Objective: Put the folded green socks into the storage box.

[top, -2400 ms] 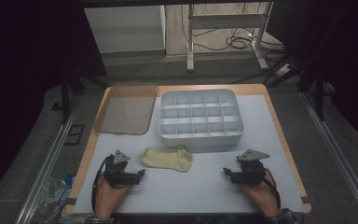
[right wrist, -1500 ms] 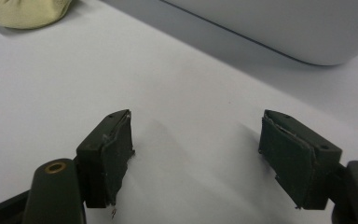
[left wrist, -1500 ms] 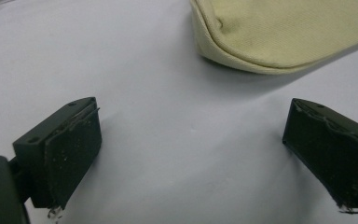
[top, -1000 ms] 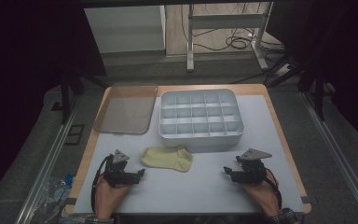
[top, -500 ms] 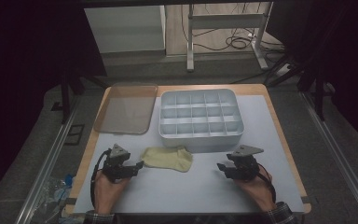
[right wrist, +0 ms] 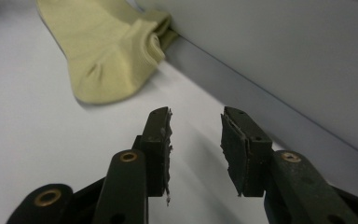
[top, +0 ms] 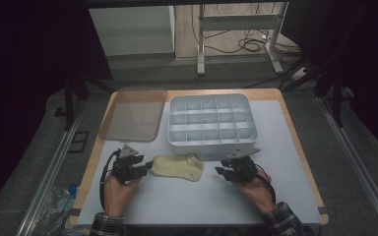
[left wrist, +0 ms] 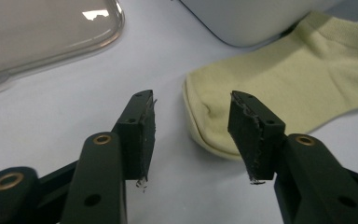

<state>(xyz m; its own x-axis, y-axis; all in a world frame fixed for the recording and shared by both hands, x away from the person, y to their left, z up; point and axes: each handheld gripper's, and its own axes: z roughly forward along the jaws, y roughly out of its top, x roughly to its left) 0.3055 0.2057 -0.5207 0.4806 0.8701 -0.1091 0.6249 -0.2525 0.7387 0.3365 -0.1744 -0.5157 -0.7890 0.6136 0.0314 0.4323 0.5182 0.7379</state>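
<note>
From the high view I see the pale yellow sock (top: 176, 166) lying flat on the white table (top: 187, 201), just in front of the grey divided tray (top: 210, 121). A clear lid (top: 134, 114) lies to the tray's left. My left gripper (top: 146, 169) sits at the sock's toe end; my right gripper (top: 220, 172) is near the cuff end, a little apart from it.

The left gripper view adds detail: jaws parted, holding nothing, with the sock's rounded toe edge (left wrist: 214, 140) between the tips.

The right gripper view shows its jaws likewise released, over bare table. The sock's heel (right wrist: 102, 88) lies ahead to the left, the tray wall (right wrist: 279, 60) close alongside.

Open room lies toward me; the tray's front wall bounds the far side.
</note>
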